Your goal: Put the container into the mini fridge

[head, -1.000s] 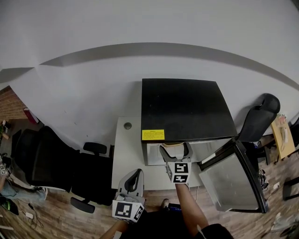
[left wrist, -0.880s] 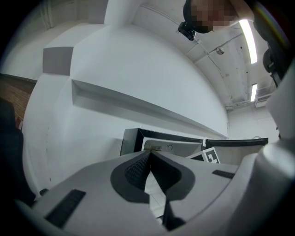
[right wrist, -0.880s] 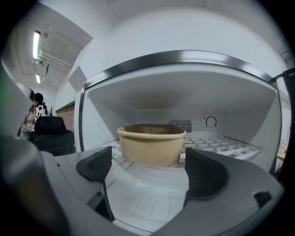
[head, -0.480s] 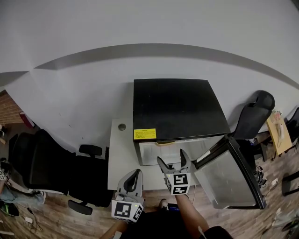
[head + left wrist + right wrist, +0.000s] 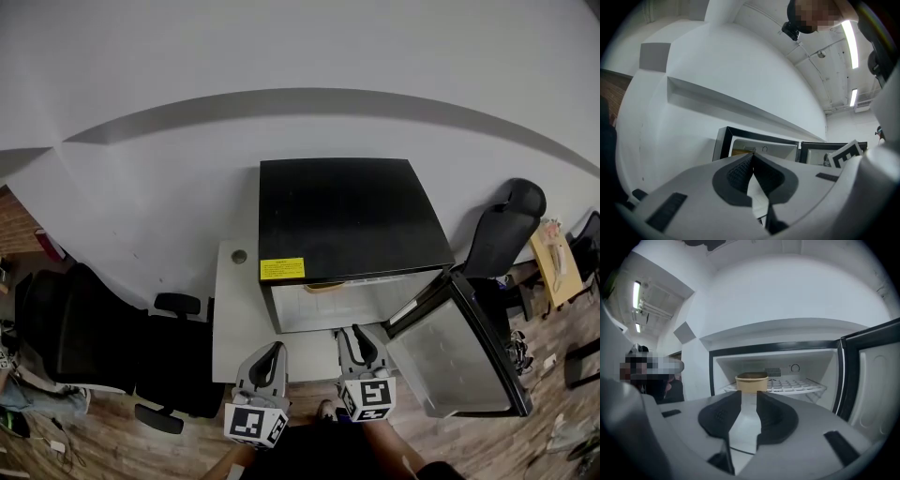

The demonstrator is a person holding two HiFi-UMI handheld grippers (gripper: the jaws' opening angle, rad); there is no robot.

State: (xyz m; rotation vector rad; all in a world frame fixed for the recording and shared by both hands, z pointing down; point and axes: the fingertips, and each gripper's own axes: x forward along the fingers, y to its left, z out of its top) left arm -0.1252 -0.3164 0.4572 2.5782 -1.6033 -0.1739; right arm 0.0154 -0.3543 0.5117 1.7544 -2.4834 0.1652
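The black-topped mini fridge (image 5: 347,216) stands on a white table, its door (image 5: 459,352) swung open to the right. A tan container (image 5: 752,382) sits on the wire shelf (image 5: 797,385) inside, showing as a tan sliver (image 5: 323,287) in the head view. My right gripper (image 5: 349,330) hangs in front of the opening, apart from the container. Its jaws are closing, with a narrow gap (image 5: 748,397) and nothing between them. My left gripper (image 5: 274,349) is held low beside it, shut and empty (image 5: 753,157).
The white table (image 5: 234,328) reaches left of the fridge. A black office chair (image 5: 84,328) stands at the left, another chair (image 5: 506,225) behind the open door. A white wall rises behind the fridge. Wooden floor lies below.
My right gripper has drawn back out of the fridge toward me and its jaws have narrowed. The container stays on the shelf. The left gripper has hardly moved.
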